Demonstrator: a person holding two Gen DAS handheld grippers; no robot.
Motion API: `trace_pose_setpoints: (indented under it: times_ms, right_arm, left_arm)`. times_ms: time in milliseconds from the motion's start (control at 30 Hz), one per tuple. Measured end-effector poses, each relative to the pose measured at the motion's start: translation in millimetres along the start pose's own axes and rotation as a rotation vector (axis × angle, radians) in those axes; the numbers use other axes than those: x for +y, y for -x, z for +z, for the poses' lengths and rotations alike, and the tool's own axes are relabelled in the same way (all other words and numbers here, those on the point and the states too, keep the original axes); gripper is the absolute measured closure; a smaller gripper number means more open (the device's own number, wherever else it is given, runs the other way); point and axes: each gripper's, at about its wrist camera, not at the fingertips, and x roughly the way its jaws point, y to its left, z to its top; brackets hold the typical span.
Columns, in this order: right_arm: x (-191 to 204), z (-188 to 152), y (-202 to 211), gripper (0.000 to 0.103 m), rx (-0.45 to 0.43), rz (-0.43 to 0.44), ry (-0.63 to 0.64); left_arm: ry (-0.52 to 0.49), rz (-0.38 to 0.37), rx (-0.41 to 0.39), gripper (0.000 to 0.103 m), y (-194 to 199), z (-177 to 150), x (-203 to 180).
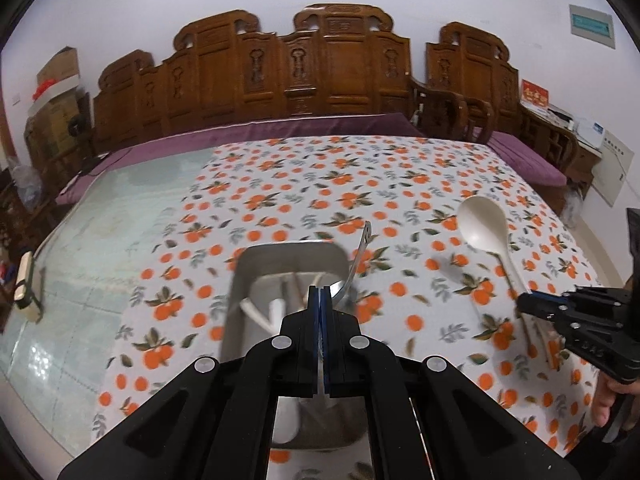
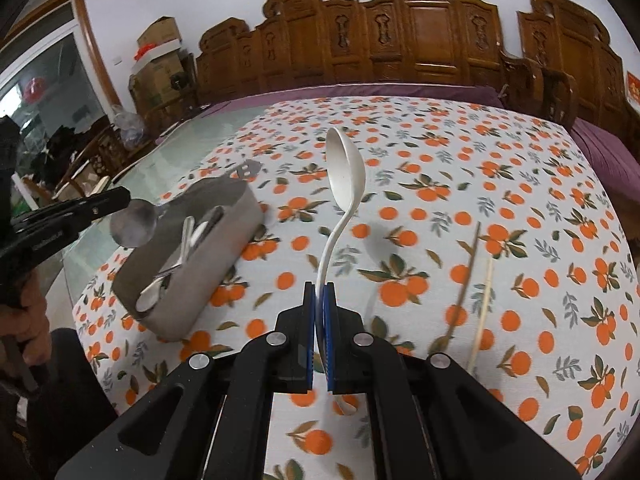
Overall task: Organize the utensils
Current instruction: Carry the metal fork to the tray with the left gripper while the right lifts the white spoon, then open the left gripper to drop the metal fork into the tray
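A table under an orange-print white tablecloth (image 2: 460, 184), a carved wooden bench behind it, both grippers holding spoons.

The left gripper (image 1: 320, 294) is clamped on a steel spoon (image 2: 134, 227), held above the rectangular metal utensil tin (image 2: 218, 264) that already contains cutlery. To the right of the tin, the right gripper (image 2: 320, 292) pinches the handle of a white plastic ladle-shaped spoon (image 2: 346, 172), raised off the cloth. Two wooden chopsticks (image 2: 478, 300) lie on the cloth farther right of the tin.
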Motion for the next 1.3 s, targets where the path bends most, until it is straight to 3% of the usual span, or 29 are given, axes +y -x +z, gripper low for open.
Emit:
trace_pose_setpoints:
  times_ms: [433,833,1033,1067,1133,1300]
  right_arm:
    - [46.7,-1.3,-0.3,0.098,0.001,0.032,0.076]
    - [66.0,-4.7,-6.7,0.098,0.019,0.040,0.103]
    - [83.1,-1.7,-13.4,0.098,0.034,0.032,0.137]
    - [85.7,-0.7,-14.2,0.098,0.034,0.032,0.140]
    - [92.4,2.8,-16.6,0.098,0.032,0.035,0.149]
    - [105.1,10.2,-26.3,0.098,0.033,0.048,0.151]
  left_arm:
    - [0.058,0.083,0.047,0.103,-18.1,-29.4,48.1]
    - [0.057,0.029,0.099,0.102,-36.6,-38.8,47.7]
    - [0.050,0.002,0.063,0.101,-27.7,-36.1,48.9]
    - [0.050,-0.003,0.058,0.099,-26.3,-35.2,49.9]
    - [0.048,-0.014,0.048,0.083,-21.7,-33.6,53.8]
    - [0.047,-0.012,0.036,0.070,-15.7,-30.8,67.0]
